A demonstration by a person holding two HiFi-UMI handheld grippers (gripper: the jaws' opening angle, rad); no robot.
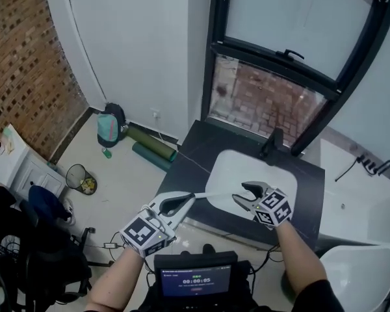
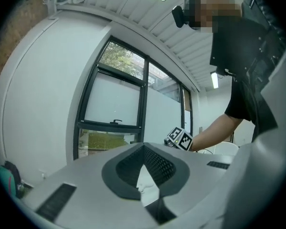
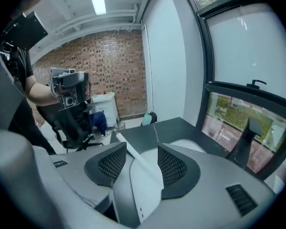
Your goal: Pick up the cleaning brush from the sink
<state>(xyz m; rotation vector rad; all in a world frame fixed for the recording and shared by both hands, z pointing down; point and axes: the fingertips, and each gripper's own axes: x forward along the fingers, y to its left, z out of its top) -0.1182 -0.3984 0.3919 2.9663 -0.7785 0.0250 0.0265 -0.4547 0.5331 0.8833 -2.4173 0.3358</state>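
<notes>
A white sink (image 1: 237, 168) is set in a dark counter (image 1: 188, 155), with a black tap (image 1: 273, 145) behind it. A thin white rod (image 1: 214, 194), apparently the brush's handle, runs over the counter's front from my left gripper's tips to my right gripper. My right gripper (image 1: 238, 192) stands open at the sink's front edge, pointing left. In the right gripper view the rod (image 3: 133, 156) lies slantwise between the parted pads, which do not press it. My left gripper (image 1: 192, 197) is beside the counter's front with its tips together (image 2: 143, 146). No grip on the rod shows there.
A black-framed window (image 1: 266, 103) rises behind the counter. A white tub (image 1: 357, 200) stands to the right. On the floor to the left are a bin (image 1: 81, 177), rolled green mats (image 1: 153, 151) and an office chair (image 1: 45, 252). A timer screen (image 1: 195, 281) sits below my hands.
</notes>
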